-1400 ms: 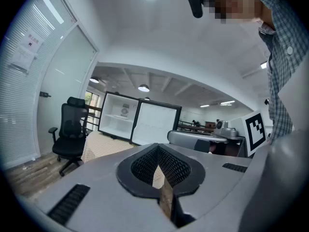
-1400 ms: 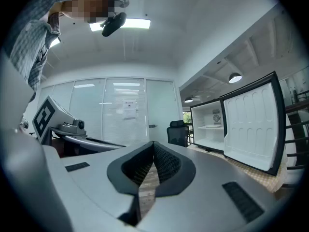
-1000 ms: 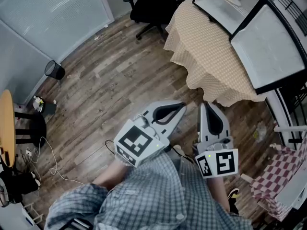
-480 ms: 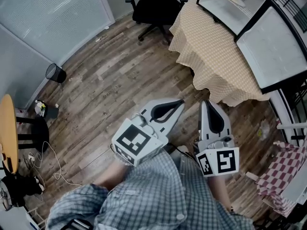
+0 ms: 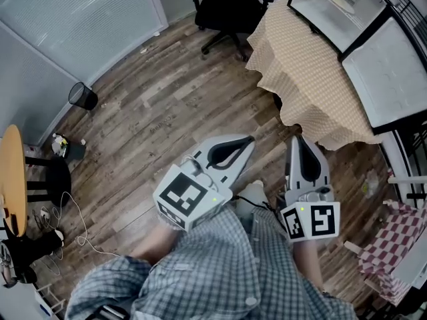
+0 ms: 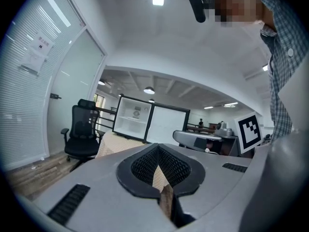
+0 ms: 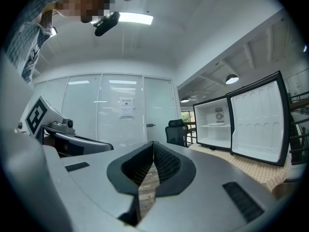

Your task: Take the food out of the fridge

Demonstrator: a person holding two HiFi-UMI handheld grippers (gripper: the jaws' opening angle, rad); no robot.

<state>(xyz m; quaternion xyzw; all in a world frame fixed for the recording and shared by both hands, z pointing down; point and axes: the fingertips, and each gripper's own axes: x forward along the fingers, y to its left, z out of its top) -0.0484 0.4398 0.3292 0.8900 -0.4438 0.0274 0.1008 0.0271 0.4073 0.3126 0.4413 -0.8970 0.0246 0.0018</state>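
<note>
The small white fridge [image 5: 337, 5] stands open on a table under a beige cloth [image 5: 307, 72], its door [image 5: 393, 72] swung to the right. Something pale lies on its shelf, too small to identify. My left gripper [image 5: 250, 139] and right gripper [image 5: 298, 139] are held side by side over the wooden floor, short of the table, both shut and empty. In the left gripper view the fridge [image 6: 133, 120] shows beyond the shut left gripper [image 6: 158, 146]. From the right gripper [image 7: 153, 144] the fridge [image 7: 212, 124] lies ahead to the right.
A black office chair [image 5: 227, 5] stands left of the table, by a glass wall. A black bin [image 5: 83, 96], a round wooden table [image 5: 10, 179] and loose cables lie at the far left. A red checked cloth [image 5: 393, 239] is at the right edge.
In the head view the table, fridge and chair have slid to the right. The right gripper has shifted slightly right and down. Both grippers stay shut.
</note>
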